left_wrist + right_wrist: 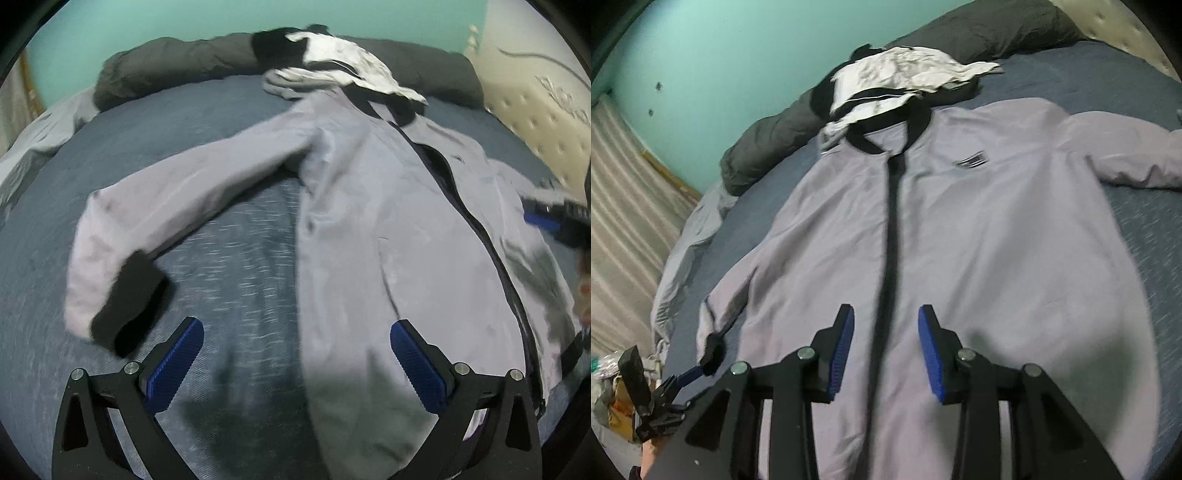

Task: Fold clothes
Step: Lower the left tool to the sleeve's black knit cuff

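A lavender jacket (960,229) with a black zip, black collar and black cuffs lies spread face up on the blue bed (221,258). Its one sleeve (192,184) stretches to the left and ends in a black cuff (129,302). My left gripper (297,323) hangs open and wide over the bedsheet and the jacket's side edge, just right of that cuff, holding nothing. My right gripper (885,310) is open above the zip near the hem, with nothing between its pads. The left gripper (689,373) also shows beside the cuff (713,350) in the right wrist view.
A pile of white and black clothes (905,77) lies past the jacket's collar. Dark grey bedding (177,62) runs along the teal wall. A tufted headboard (535,122) stands on the right, a striped curtain (628,221) and clutter on the left.
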`<state>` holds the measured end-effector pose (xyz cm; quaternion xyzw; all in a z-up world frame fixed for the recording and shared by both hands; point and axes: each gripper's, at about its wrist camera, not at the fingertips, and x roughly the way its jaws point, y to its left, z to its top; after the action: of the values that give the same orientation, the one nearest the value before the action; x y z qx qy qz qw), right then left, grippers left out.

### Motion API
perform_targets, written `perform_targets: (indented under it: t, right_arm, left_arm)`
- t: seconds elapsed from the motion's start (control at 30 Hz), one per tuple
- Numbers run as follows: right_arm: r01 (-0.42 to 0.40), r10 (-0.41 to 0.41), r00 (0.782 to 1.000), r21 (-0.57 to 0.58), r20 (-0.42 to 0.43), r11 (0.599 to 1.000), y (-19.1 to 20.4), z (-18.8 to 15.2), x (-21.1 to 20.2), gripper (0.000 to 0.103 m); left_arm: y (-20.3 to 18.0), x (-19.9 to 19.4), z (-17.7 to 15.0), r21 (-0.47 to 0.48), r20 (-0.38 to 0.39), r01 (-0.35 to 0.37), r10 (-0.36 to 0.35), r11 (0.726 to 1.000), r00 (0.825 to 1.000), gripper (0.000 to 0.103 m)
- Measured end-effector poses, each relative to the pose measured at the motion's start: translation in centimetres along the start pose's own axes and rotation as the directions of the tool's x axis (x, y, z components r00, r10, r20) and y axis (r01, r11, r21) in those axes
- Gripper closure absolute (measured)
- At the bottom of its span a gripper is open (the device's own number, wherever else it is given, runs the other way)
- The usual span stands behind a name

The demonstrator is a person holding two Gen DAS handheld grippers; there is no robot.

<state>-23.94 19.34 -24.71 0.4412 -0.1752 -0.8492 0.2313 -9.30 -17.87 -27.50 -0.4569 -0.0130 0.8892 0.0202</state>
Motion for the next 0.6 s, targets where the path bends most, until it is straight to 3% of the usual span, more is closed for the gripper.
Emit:
perform_targets:
  t: [0.17,0.33,0.6]
  right_arm:
    - [-0.056,0.056,0.998,-0.003,0.024,0.998,1.5,-2.6,0.2,0.062]
    - [-0.075,0.075,0.997,-0.008,0.010,0.997,2.0,-3.1,1.5,0.062]
    - [-0.092,0.092,0.995,0.001,0.044,0.996,1.3,-3.0,1.1,0.062]
  left_arm:
    - [1.8,-1.2,-0.7,-0.007,-0.016,-0.044,0.044,0.999,0.999,0.000]
    - [3.9,-2.1,-1.4,-0.023,-0.020,-0.103,0.103,0.994,0.995,0.000]
    - [8.1,-1.7,-2.4,-0.158,-0.051,-0.096,0.089,0.983,0.995,0.000]
